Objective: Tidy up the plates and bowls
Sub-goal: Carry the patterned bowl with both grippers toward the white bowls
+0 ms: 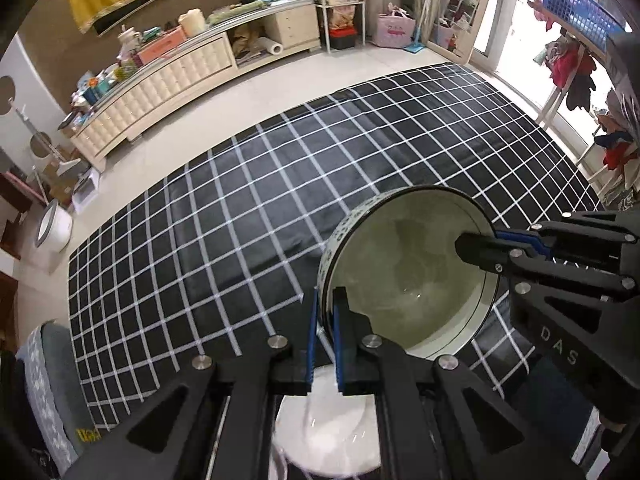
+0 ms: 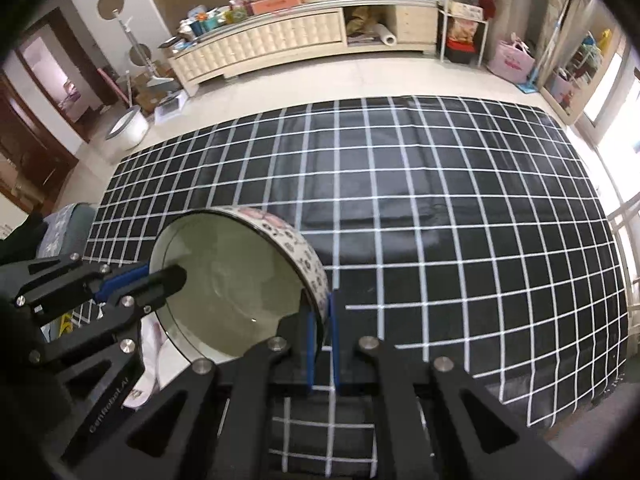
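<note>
A round bowl [image 1: 408, 280] with a pale inside, a dark rim and a flower-patterned outer wall hangs tilted above the table, held from both sides. My left gripper [image 1: 326, 300] is shut on its left wall, one blue pad inside and one outside. My right gripper [image 1: 496, 240] is shut on the opposite rim. In the right wrist view the same bowl [image 2: 232, 280] has my right gripper [image 2: 321, 312] clamped on its near right wall and my left gripper [image 2: 152, 278] on its left rim. A white plate [image 1: 332, 432] lies on the table below the bowl, partly hidden by my left gripper.
The table carries a black cloth with a white grid [image 1: 240, 220] [image 2: 440, 220]. A grey patterned cushion [image 1: 48, 380] sits at the table's left end. Beyond the far edge is pale floor, a cream sideboard [image 2: 280, 40] and a white bin [image 2: 128, 126].
</note>
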Action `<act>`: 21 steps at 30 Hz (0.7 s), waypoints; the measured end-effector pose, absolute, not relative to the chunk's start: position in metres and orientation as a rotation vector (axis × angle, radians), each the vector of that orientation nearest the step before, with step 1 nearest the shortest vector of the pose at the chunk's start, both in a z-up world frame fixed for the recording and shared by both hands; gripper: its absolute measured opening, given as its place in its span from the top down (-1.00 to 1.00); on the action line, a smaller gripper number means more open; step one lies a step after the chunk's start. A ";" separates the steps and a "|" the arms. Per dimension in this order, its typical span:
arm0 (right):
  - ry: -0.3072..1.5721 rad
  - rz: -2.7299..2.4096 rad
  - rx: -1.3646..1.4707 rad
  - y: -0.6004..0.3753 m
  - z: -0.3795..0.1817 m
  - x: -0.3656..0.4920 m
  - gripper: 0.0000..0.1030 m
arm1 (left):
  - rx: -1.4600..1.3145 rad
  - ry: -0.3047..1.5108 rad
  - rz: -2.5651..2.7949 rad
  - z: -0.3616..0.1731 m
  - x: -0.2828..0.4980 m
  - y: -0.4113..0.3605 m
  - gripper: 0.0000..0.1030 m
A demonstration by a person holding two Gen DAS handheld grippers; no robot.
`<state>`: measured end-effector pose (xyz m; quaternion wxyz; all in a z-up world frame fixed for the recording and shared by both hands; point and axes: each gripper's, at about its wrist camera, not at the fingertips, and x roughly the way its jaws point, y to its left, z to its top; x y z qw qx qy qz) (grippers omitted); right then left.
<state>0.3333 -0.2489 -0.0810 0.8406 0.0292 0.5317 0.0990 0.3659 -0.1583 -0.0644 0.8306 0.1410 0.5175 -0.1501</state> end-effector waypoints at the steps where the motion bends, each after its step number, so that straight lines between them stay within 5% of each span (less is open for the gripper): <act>1: 1.125 0.215 0.061 -0.245 -0.082 0.329 0.82 | 0.300 1.097 -0.310 -0.064 0.361 -0.154 0.88; 21: 1.284 0.306 0.018 -0.181 -0.141 0.293 0.81 | 0.232 1.214 -0.221 -0.116 0.291 -0.086 0.89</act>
